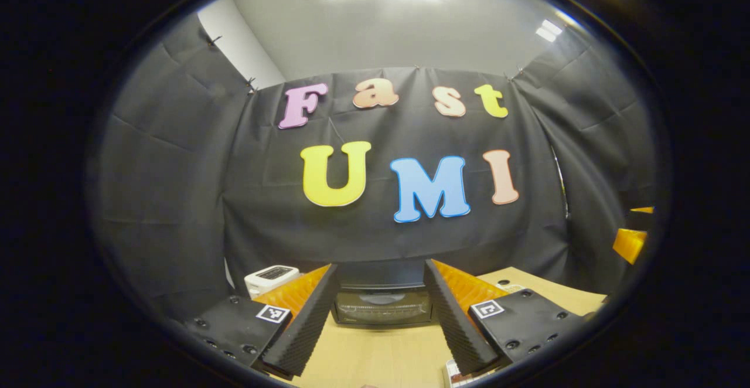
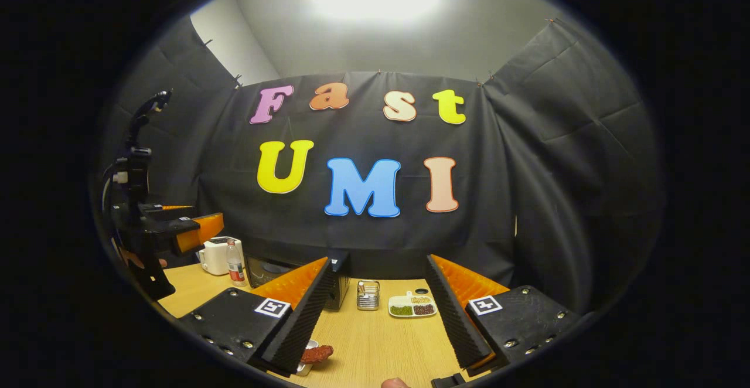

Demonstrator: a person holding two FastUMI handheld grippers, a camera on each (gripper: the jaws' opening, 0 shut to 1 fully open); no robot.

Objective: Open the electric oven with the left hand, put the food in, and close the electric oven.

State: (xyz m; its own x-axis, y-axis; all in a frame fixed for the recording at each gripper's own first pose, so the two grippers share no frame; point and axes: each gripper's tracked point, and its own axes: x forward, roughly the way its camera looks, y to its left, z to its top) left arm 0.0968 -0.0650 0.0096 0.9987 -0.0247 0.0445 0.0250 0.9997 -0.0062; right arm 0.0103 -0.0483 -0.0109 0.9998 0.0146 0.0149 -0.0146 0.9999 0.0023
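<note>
The electric oven (image 1: 382, 306) was framed dead ahead, farther along the table (image 1: 375, 356), between the wide-spread, empty left gripper (image 1: 381, 323).

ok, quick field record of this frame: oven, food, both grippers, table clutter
oven: black, door closed, at the back of the table
food: reddish piece on a small dish, near edge of table
left gripper: open, holding nothing, aimed at oven
right gripper: open, holding nothing
table: light wood
clutter: white toaster, bottle, divided plate, metal holder
</note>
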